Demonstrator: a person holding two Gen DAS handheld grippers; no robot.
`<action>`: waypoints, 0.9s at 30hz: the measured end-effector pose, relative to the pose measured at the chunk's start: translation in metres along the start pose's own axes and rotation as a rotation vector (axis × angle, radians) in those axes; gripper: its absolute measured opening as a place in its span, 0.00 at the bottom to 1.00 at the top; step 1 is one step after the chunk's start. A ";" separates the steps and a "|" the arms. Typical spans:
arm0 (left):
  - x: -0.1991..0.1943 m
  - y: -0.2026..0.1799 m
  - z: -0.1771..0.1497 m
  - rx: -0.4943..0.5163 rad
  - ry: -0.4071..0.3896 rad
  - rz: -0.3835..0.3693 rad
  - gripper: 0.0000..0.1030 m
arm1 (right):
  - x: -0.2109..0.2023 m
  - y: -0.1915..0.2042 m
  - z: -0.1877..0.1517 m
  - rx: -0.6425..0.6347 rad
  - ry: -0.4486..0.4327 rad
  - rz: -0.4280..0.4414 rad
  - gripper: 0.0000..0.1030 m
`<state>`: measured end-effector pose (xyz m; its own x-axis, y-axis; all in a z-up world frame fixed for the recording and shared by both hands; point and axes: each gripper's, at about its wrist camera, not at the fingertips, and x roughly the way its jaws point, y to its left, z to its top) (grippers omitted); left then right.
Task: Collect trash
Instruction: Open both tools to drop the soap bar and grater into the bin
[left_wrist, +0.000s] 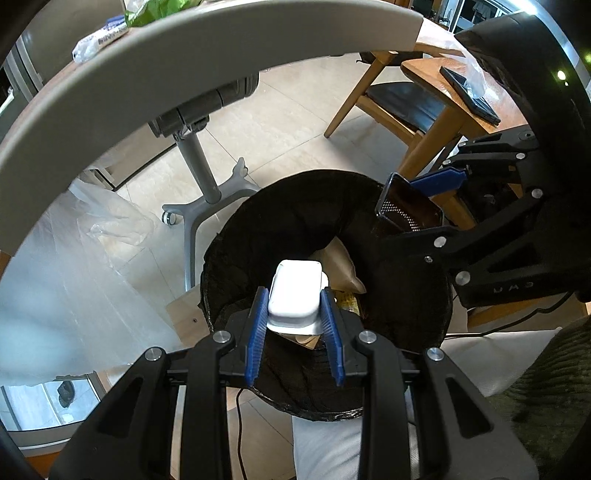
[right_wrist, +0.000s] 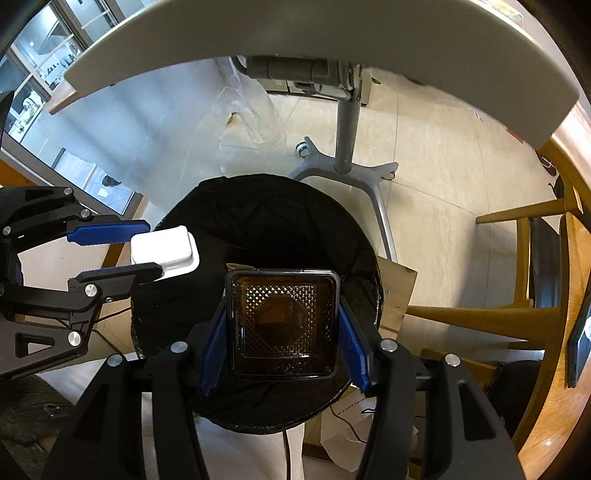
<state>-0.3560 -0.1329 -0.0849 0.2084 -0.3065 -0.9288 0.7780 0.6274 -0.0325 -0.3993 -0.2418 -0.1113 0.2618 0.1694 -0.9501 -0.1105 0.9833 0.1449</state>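
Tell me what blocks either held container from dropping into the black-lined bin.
Nothing visible. The white container in the left gripper and the dark square tray in the right gripper both hang over the bin's open mouth.

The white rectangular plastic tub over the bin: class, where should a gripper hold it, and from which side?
Grip the white rectangular plastic tub across its two long side walls, coming from its short end, as the left gripper does. Those walls are flat and parallel, and the flared rim sits below the pads.

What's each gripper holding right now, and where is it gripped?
Left gripper clamps a white plastic tub by its two opposite sides. Right gripper clamps a square brown plastic container by its side walls. Both hang over the black-lined bin.
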 end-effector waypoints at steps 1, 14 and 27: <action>0.001 0.000 0.000 -0.001 0.002 -0.003 0.30 | 0.001 -0.001 0.000 0.005 0.001 0.002 0.52; 0.007 -0.002 0.003 0.007 0.003 -0.066 0.69 | 0.004 -0.006 -0.001 0.032 0.002 -0.013 0.62; -0.056 0.009 0.010 -0.020 -0.151 -0.029 0.72 | -0.075 -0.012 0.000 0.021 -0.149 0.019 0.71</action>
<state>-0.3553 -0.1174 -0.0293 0.2738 -0.4282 -0.8612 0.7737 0.6300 -0.0673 -0.4171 -0.2666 -0.0418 0.3994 0.1942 -0.8960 -0.0969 0.9808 0.1694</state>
